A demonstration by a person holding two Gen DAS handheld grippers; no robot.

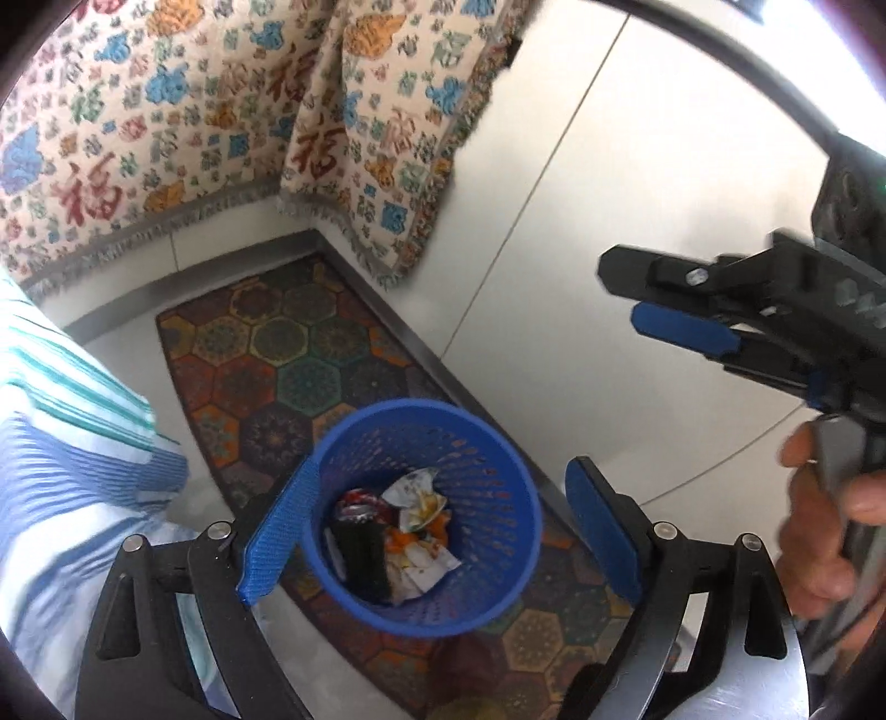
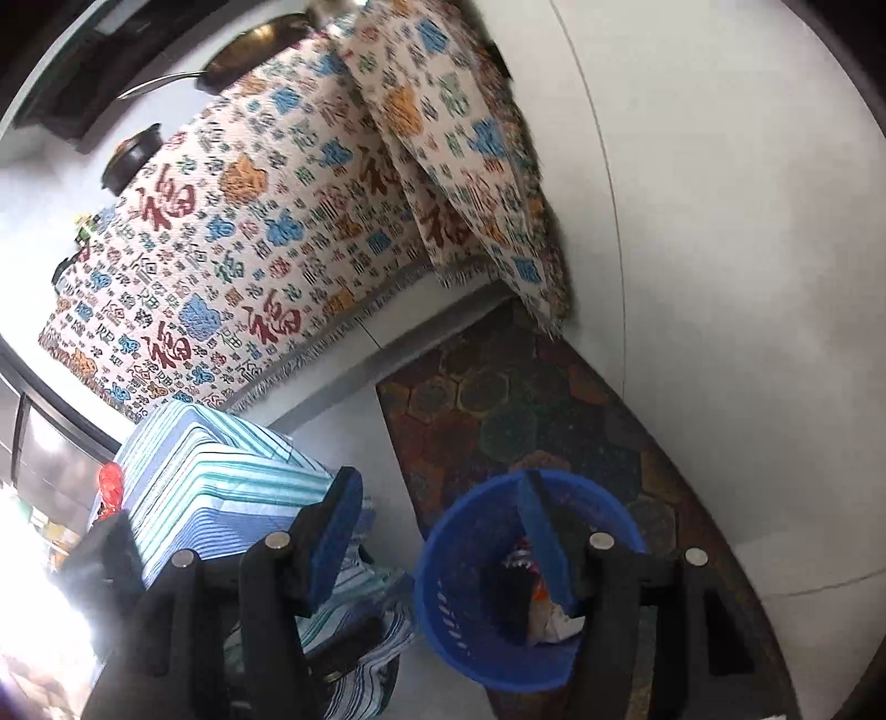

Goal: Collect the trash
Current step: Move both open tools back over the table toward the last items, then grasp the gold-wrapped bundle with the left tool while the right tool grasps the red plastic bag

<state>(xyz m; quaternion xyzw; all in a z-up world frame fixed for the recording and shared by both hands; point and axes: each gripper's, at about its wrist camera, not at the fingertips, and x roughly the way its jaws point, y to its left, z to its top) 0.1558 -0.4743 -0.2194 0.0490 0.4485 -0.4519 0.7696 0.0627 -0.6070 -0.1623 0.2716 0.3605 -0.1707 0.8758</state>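
A blue perforated waste basket [image 1: 498, 471] stands on a patterned floor mat. Inside it lie crumpled wrappers [image 1: 415, 504] and a dark packet [image 1: 362, 554]. My left gripper [image 1: 437, 531] hovers open and empty right above the basket. The right gripper [image 1: 620, 302] shows at the right edge of the left wrist view, held by a hand, jaws open and empty. In the right wrist view the right gripper [image 2: 443, 531] is open, above the basket's left rim [image 2: 437, 554], with the trash [image 2: 531, 603] below its right finger.
A hexagon-patterned mat [image 1: 288, 354] lies in the corner by white cabinet fronts [image 1: 637, 166]. A patterned fringed cloth [image 2: 249, 221] hangs over the counter. A striped cloth-covered object [image 2: 221, 471] stands left of the basket. A pan [image 2: 249, 50] sits on the counter.
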